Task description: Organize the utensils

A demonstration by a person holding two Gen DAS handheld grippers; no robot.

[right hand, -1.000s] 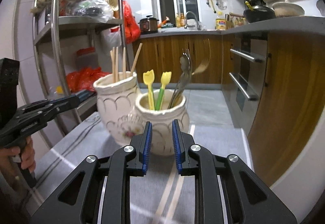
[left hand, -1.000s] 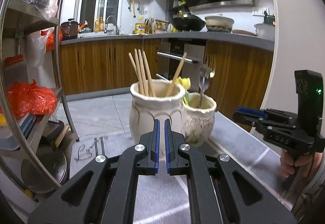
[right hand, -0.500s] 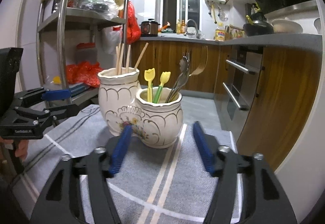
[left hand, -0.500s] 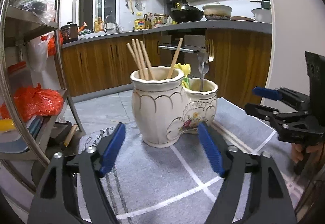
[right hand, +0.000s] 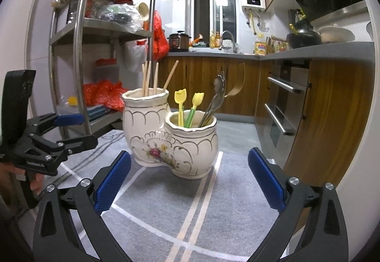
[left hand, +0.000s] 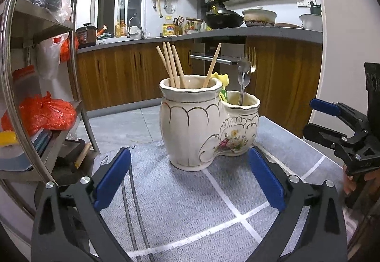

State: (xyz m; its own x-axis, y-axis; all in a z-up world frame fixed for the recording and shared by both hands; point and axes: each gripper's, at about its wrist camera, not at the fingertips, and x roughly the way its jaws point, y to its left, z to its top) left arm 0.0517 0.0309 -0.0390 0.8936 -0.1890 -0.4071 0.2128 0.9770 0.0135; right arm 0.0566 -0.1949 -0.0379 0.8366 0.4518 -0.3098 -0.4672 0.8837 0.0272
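Note:
A cream double-pot ceramic holder (left hand: 204, 124) stands on a grey cloth (left hand: 180, 202); it also shows in the right wrist view (right hand: 171, 140). Its tall pot holds several wooden chopsticks (left hand: 173, 64). Its short pot holds two yellow tulip-topped sticks (right hand: 187, 105), a metal fork (left hand: 244, 76) and other metal cutlery (right hand: 216, 98). My left gripper (left hand: 190, 178) is open and empty, a little in front of the holder. My right gripper (right hand: 188, 181) is open and empty, also in front of the holder. Each gripper shows at the side in the other's view.
A steel shelf rack (right hand: 80, 53) with red bags and boxes stands to the left of the table. Wooden cabinets (left hand: 118, 76) and an oven handle (right hand: 282, 86) lie behind. The cloth's far edge (left hand: 285, 126) drops to the tiled floor.
Both grippers went from shut to wide open and drew back a little from the holder. The holder and utensils have not moved.

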